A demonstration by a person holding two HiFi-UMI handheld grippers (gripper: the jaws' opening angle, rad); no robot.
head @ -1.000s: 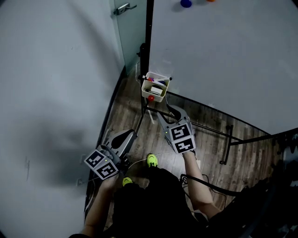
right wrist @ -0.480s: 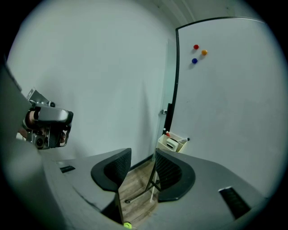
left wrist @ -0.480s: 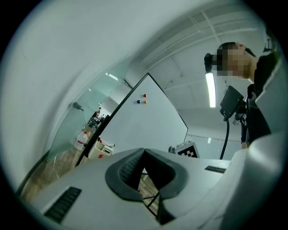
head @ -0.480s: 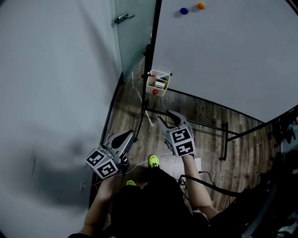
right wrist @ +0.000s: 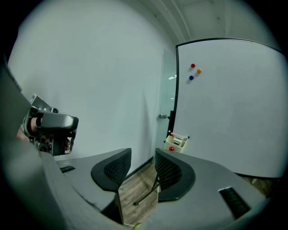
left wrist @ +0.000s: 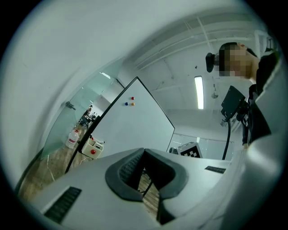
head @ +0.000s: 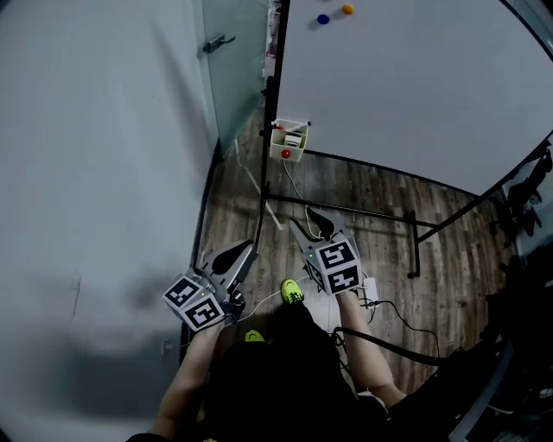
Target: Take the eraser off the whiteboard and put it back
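The whiteboard (head: pixel 415 86) stands ahead of me, also seen as the whiteboard (right wrist: pixel 234 112). Its face carries only small coloured magnets (head: pixel 322 19). A cream tray (head: pixel 289 143) hangs at its lower left edge, with markers and a pale block inside; I cannot tell whether that block is the eraser. The tray (right wrist: pixel 176 142) lies far beyond my right gripper (right wrist: pixel 143 155), which is open and empty. My left gripper (left wrist: pixel 143 152) has its tips together with nothing between them. In the head view, the left gripper (head: pixel 248 249) and right gripper (head: pixel 307 219) hover above the wood floor, short of the board.
A grey wall (head: pixel 104 173) runs along the left, with a glass door and handle (head: pixel 216 41) beside the board. The board's black stand legs (head: pixel 415 250) cross the floor. A cable (head: pixel 380 306) trails by the person's yellow-green shoes (head: pixel 292 292). Dark gear (head: pixel 527 198) sits at right.
The board and tray have drawn farther off and look smaller. Both grippers have come back from the board together. The jaws look the same as before.
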